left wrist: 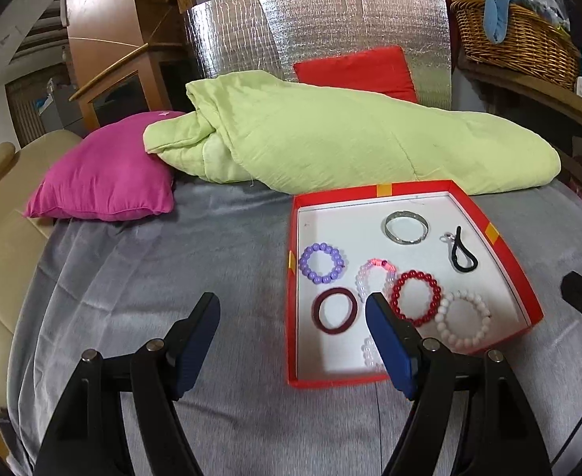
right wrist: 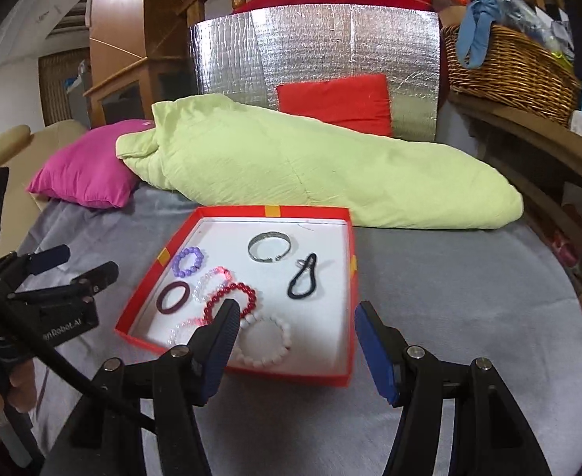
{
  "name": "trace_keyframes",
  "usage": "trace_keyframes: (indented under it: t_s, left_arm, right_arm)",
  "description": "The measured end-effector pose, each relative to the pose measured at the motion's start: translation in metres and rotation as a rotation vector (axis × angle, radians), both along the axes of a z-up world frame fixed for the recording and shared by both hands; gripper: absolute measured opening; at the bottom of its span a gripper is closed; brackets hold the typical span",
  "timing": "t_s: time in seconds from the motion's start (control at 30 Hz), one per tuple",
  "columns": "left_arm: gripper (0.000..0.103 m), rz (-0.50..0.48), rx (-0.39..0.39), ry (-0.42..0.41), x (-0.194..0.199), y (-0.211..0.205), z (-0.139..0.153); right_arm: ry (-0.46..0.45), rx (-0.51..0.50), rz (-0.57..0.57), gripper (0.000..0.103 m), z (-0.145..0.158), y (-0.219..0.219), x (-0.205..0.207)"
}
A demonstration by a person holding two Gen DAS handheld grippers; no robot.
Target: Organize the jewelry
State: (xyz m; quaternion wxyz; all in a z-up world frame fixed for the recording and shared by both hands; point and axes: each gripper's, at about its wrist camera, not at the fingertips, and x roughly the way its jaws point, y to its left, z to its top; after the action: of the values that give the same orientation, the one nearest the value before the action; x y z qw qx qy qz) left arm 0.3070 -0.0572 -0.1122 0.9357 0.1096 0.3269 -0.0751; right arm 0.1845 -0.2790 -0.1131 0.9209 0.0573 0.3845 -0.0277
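Both tools are open and empty above a grey bed cover (left wrist: 152, 297). The left tool (left wrist: 291, 329) hangs just left of a red box (left wrist: 501, 261); its right finger hides part of the box's near side. The right tool (right wrist: 295, 329) spans the box's near right corner, its left finger overlapping the red bead bracelet (right wrist: 231, 301) and white bracelet (right wrist: 267, 341). Further inside lie a purple bracelet (right wrist: 187, 261), maroon ring (right wrist: 173, 297), silver bangle (right wrist: 270, 252) and black loop (right wrist: 303, 281). Beyond the box sit a green quilt (right wrist: 291, 166), pink pillow (right wrist: 84, 178) and red cushion (right wrist: 334, 103); a wicker basket (right wrist: 509, 67) stands far right.
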Motion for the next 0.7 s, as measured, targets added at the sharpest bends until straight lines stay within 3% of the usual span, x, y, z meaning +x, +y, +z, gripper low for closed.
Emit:
trace_keyframes:
  t_s: [0.7]
  left_arm:
    - [0.077,0.002,-0.022,0.006,-0.071,0.021,-0.012]
  right_arm:
    - [0.025,0.029,-0.025,0.068,-0.006,0.012,-0.070]
